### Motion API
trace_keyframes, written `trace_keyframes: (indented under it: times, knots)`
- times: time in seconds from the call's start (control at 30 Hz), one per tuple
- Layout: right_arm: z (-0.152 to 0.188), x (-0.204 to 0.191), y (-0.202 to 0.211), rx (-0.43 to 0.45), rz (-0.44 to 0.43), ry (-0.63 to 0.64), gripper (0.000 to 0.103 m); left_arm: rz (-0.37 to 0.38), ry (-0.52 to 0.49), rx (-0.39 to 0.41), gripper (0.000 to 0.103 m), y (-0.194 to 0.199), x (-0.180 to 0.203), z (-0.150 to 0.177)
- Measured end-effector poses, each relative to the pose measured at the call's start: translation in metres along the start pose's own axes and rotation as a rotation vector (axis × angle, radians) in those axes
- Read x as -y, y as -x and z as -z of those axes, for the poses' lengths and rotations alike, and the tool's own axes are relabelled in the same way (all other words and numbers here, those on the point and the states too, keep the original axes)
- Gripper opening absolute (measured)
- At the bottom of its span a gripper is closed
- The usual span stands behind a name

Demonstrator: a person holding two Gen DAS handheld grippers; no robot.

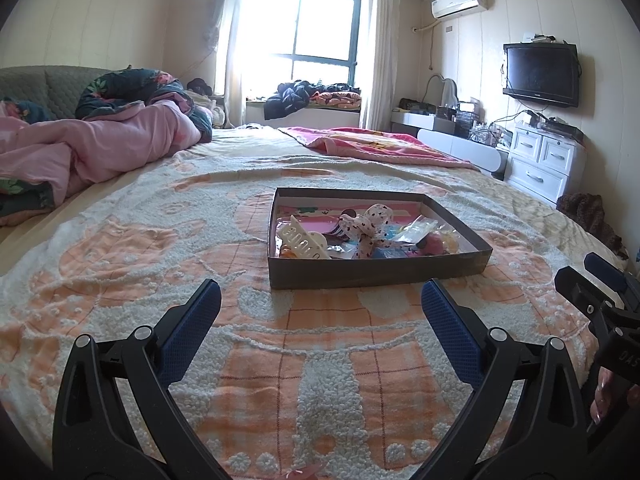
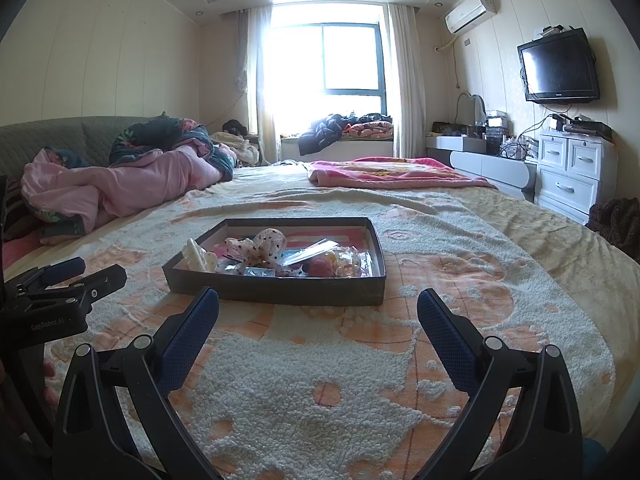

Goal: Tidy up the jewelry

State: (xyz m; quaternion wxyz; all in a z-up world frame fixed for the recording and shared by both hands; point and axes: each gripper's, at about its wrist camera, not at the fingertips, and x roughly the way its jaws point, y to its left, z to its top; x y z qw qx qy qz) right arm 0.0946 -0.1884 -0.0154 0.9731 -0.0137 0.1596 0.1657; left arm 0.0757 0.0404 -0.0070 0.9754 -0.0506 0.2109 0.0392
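Observation:
A shallow dark cardboard box (image 1: 376, 270) lies on the bed and holds several hair accessories: a white claw clip (image 1: 301, 238), a spotted ribbon bow (image 1: 370, 222), clear packets and a pink round piece. It also shows in the right wrist view (image 2: 280, 290), with the clip (image 2: 198, 258) and the bow (image 2: 264, 246) inside. My left gripper (image 1: 320, 298) is open and empty, just short of the box's near wall. My right gripper (image 2: 318, 304) is open and empty, also just short of the box. Each gripper shows at the edge of the other's view.
The bed is covered by a cream and orange tufted blanket (image 1: 320, 380). A crumpled pink quilt (image 1: 100, 148) lies at the far left, a pink blanket (image 1: 372, 142) at the far end. White drawers (image 1: 540, 160) and a wall television (image 1: 542, 74) stand at the right.

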Motion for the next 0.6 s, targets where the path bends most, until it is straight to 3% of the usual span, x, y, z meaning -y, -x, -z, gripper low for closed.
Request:
trace_keyframes:
  times: [0.17, 0.4, 0.53, 0.6]
  knots:
    - [0.002, 0.001, -0.001, -0.001, 0.003, -0.003, 0.097, -0.039, -0.018, -0.011, 0.092, -0.002, 0.002, 0.001]
    - [0.003, 0.004, -0.002, -0.006, 0.009, -0.011, 0.097, -0.024, -0.002, -0.029, 0.092, -0.005, -0.001, -0.001]
    - [-0.003, 0.025, -0.015, -0.036, 0.027, -0.079, 0.097, -0.055, 0.067, -0.092, 0.092, -0.026, -0.028, -0.011]
    - [-0.012, 0.049, -0.037, -0.092, 0.086, -0.132, 0.097, -0.099, 0.098, -0.150, 0.092, -0.049, -0.052, -0.021]
